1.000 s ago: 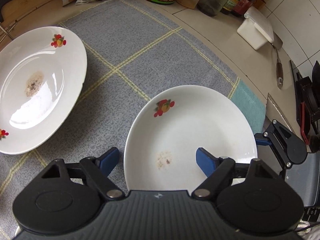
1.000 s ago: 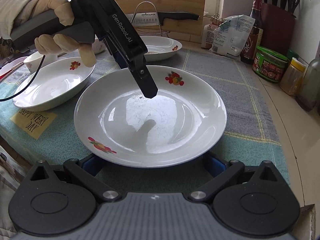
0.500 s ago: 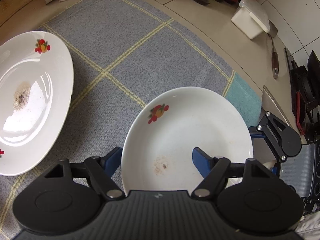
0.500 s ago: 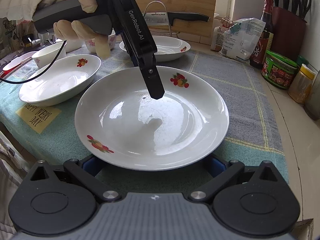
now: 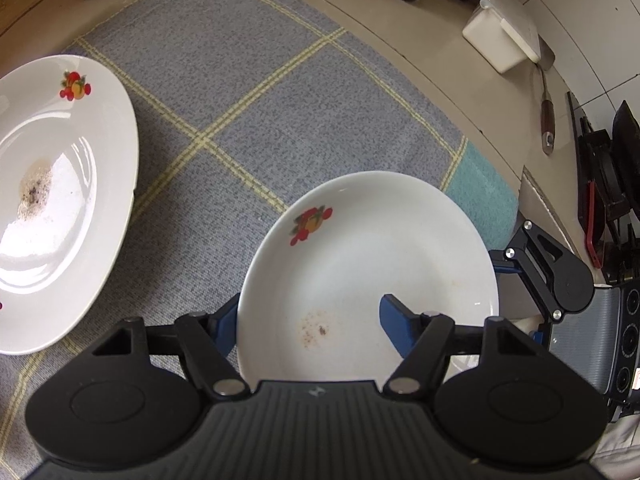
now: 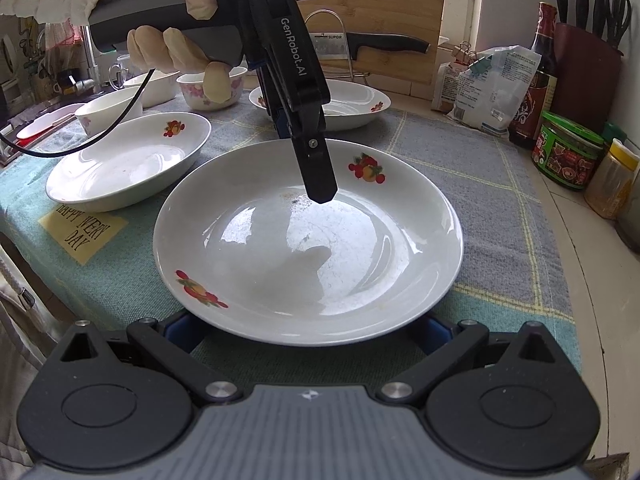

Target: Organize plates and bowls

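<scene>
A white plate with fruit prints (image 5: 368,264) (image 6: 308,248) is lifted above the grey cloth. My left gripper (image 5: 308,320) (image 6: 316,184) stands open, one blue finger inside the plate, the other outside its rim. My right gripper (image 6: 308,328) is open under the plate's near edge, its fingers mostly hidden; it shows at the plate's far side in the left wrist view (image 5: 540,264). A second fruit-print plate with a brown stain (image 5: 52,200) (image 6: 344,100) lies on the cloth. A third plate (image 6: 128,160) lies at left.
Bowls (image 6: 208,88) and a sink edge stand at the back left. A knife on a rack (image 6: 380,42), a bag (image 6: 492,80), bottles and jars (image 6: 568,148) line the back right. A white box (image 5: 504,32) and a spatula (image 5: 546,96) lie on the counter.
Both grippers have lifted the plate higher above the cloth and carried it slightly away from the stained plate. The grips look unchanged.
</scene>
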### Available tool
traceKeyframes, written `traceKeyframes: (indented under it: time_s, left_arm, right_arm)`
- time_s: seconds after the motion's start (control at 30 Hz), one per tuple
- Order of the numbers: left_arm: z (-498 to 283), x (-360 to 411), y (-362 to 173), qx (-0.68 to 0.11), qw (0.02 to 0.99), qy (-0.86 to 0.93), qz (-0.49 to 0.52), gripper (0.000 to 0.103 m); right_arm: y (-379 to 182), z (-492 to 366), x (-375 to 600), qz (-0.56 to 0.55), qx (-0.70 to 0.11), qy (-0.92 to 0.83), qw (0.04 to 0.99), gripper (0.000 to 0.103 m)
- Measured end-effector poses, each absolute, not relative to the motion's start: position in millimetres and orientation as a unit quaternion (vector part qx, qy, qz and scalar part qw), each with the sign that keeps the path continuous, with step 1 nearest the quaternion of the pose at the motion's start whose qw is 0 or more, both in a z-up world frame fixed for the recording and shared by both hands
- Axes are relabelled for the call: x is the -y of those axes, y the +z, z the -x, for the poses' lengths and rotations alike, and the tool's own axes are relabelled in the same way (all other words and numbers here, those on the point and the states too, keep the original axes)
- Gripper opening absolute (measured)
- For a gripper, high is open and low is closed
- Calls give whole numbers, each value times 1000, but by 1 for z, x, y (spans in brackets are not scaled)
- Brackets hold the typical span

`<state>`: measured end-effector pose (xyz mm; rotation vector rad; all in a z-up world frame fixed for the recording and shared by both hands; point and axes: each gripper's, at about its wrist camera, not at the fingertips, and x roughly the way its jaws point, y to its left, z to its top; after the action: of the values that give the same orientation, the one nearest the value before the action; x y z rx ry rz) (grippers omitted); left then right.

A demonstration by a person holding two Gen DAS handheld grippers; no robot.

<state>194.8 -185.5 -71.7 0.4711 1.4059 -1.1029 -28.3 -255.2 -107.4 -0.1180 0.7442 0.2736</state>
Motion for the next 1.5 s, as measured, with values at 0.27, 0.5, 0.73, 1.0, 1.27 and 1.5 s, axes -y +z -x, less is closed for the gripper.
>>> traceKeyframes:
  time_s: [0.27, 0.5, 0.73, 1.0, 1.27, 1.5]
  left_arm:
    - [-193, 187, -72, -603, 602, -479, -211, 70]
    - [-191, 185, -70, -598, 604, -482, -213, 70]
    - [-189, 183, -66, -593, 606, -485, -213, 70]
    - [-190, 184, -55, -582, 617, -490, -204, 70]
    - [-197, 198, -47, -566, 628, -494, -202, 70]
    - [-210, 218, -43, -557, 633, -499, -202, 70]
  right_arm:
    - [-106, 24, 254, 61, -374, 133, 916, 103]
    - [-104, 22, 253, 64, -386, 131, 911, 103]
    - [-100, 22, 252, 72, -390, 131, 909, 103]
    - [-90, 20, 257, 68, -390, 135, 908, 103]
    - [-82, 12, 269, 80, -386, 128, 910, 103]
    - [-77, -1, 289, 85, -386, 125, 910, 103]
